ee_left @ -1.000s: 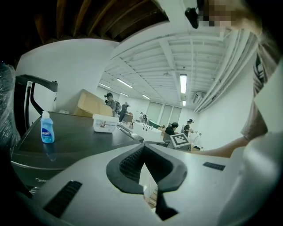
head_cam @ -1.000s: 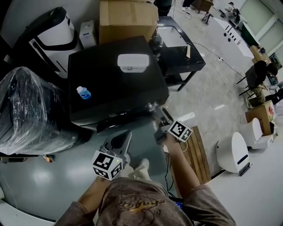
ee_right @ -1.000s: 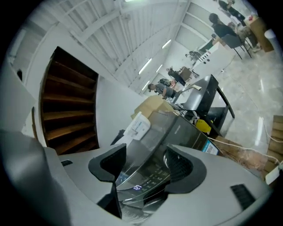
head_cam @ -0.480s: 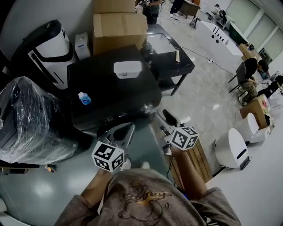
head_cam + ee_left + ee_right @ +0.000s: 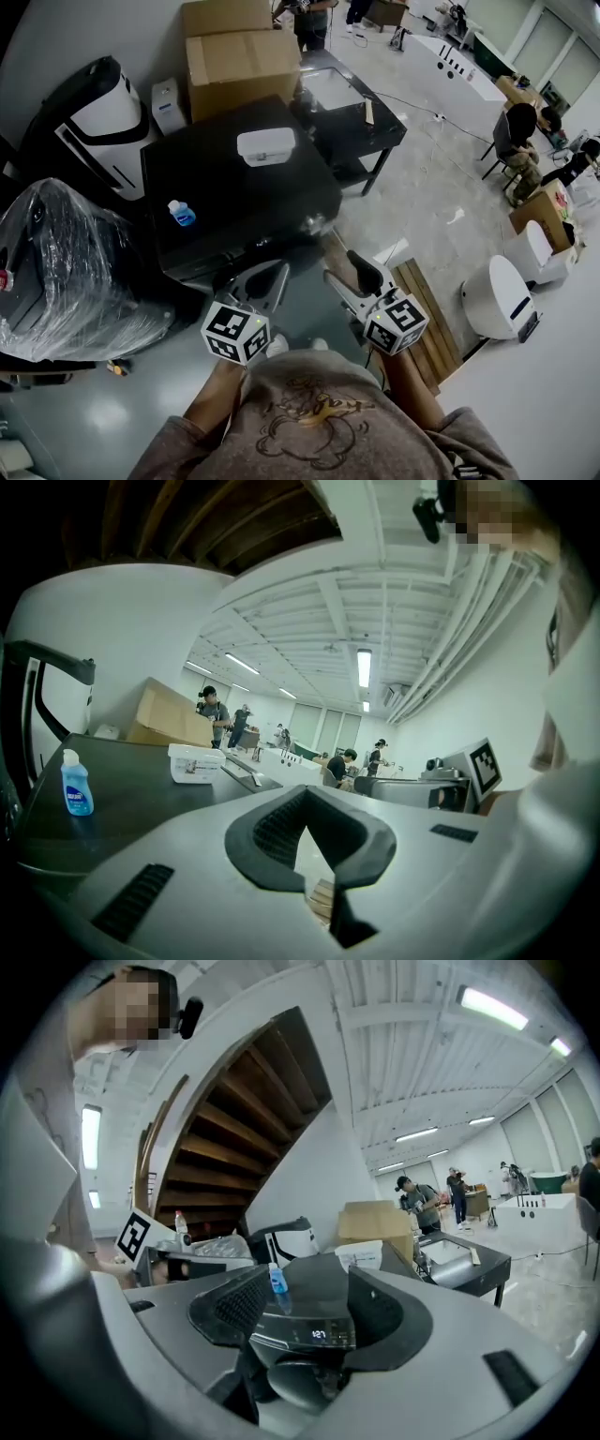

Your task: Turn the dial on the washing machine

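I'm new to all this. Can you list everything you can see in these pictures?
washing machine: one, black, centre
tub: one, white, on the machine's top
bottle: one, blue, on the machine's top, left side
cardboard box: one, brown, behind the machine
table: one, black, right of the machine
wrapped bundle: one, in clear film, left
appliance: one, white and black, far left
pallet: one, wooden, floor at right
white units: two, floor at far right
people: several, background
left gripper: grey, jaws slightly apart, empty
right gripper: grey, jaws wide apart, empty, short of the machine
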`<action>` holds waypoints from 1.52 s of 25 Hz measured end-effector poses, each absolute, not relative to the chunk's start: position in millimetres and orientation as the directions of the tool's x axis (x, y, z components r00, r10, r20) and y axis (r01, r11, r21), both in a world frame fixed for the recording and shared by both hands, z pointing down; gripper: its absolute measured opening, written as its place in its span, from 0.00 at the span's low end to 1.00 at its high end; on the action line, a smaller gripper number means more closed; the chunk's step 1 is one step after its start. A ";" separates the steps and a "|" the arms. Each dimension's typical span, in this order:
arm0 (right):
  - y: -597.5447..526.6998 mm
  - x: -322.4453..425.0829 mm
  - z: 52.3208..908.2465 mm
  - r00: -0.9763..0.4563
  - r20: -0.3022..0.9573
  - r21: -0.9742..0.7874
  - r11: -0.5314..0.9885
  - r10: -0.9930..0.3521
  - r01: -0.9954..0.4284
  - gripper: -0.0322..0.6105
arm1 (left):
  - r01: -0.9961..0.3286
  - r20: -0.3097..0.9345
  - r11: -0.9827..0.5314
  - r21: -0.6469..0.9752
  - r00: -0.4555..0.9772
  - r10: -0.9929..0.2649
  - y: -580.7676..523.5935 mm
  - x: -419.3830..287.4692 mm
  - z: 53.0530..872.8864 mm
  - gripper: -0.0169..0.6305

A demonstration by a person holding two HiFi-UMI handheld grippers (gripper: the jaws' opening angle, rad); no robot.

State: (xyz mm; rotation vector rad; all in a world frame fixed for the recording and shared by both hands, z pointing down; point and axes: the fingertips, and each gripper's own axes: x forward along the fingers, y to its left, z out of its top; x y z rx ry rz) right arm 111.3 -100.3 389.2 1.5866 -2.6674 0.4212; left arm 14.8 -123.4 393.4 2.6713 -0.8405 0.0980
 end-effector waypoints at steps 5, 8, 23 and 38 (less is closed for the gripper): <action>-76.3 104.9 380.5 -0.479 0.081 -0.199 0.456 -0.874 -0.867 0.19 | -0.567 0.160 -0.779 0.269 0.824 -0.544 -117.2 11.3 394.6 0.01; -66.8 110.1 381.8 -0.447 0.074 -0.186 0.428 -0.891 -0.884 0.09 | -0.572 0.148 -0.783 0.246 0.820 -0.553 -113.3 9.8 393.2 0.01; -49.0 137.2 418.3 -0.299 0.102 -0.181 0.278 -0.949 -0.943 0.05 | -0.581 0.112 -0.781 0.231 0.813 -0.572 -104.2 -0.8 414.7 0.01; -62.4 139.1 431.8 -0.280 0.137 -0.190 0.252 -0.950 -0.949 0.05 | -0.592 0.121 -0.773 0.230 0.805 -0.580 -105.3 1.2 423.2 0.01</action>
